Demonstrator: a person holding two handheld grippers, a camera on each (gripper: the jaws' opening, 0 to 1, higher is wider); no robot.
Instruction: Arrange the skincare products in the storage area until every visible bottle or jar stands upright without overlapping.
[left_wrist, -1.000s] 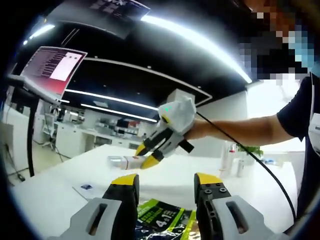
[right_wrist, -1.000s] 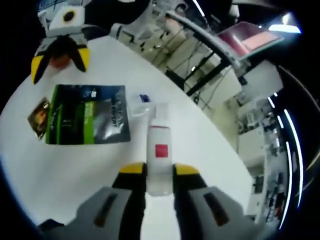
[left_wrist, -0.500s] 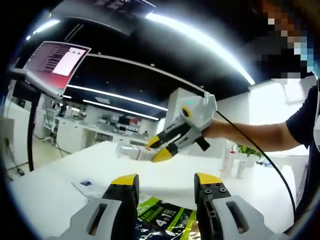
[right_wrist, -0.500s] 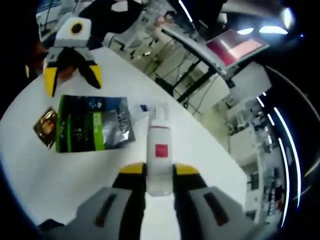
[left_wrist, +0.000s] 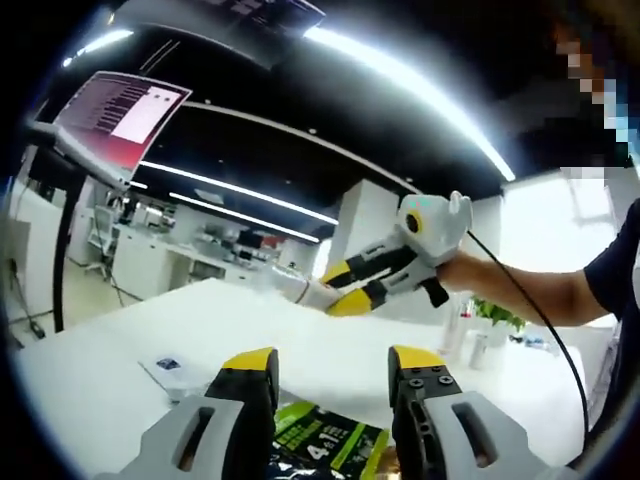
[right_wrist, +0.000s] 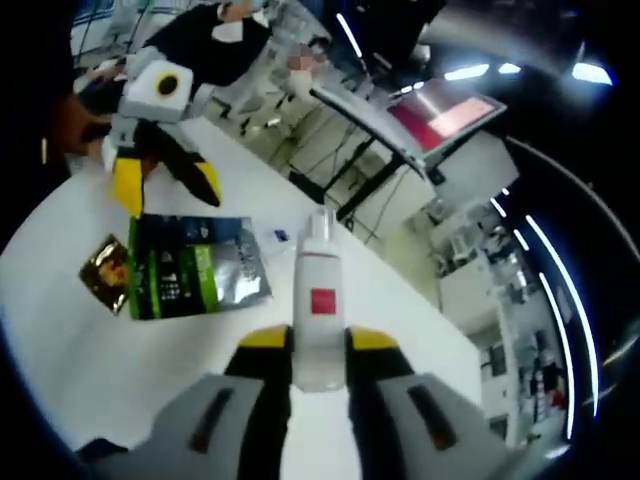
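Note:
My right gripper (right_wrist: 318, 342) is shut on a white bottle (right_wrist: 318, 290) with a red label and a clear cap, held up in the air over the white table (right_wrist: 90, 370). In the left gripper view the same right gripper (left_wrist: 340, 290) hangs above the table's far side with the bottle (left_wrist: 300, 292) sticking out to the left. My left gripper (left_wrist: 332, 362) is open, low over a green and black sachet (left_wrist: 322, 445). From the right gripper view, the left gripper (right_wrist: 167, 190) stands open just beyond that sachet (right_wrist: 195, 280).
A small brown packet (right_wrist: 105, 272) lies beside the sachet. A small white card (left_wrist: 165, 365) lies on the table's left. A monitor on an arm (left_wrist: 120, 115) stands beyond the table edge. A person's arm (left_wrist: 540, 295) reaches in from the right.
The right gripper has risen with the bottle, so the table looks farther below it. In the left gripper view it has drifted right and up. The left gripper has stayed over the sachet.

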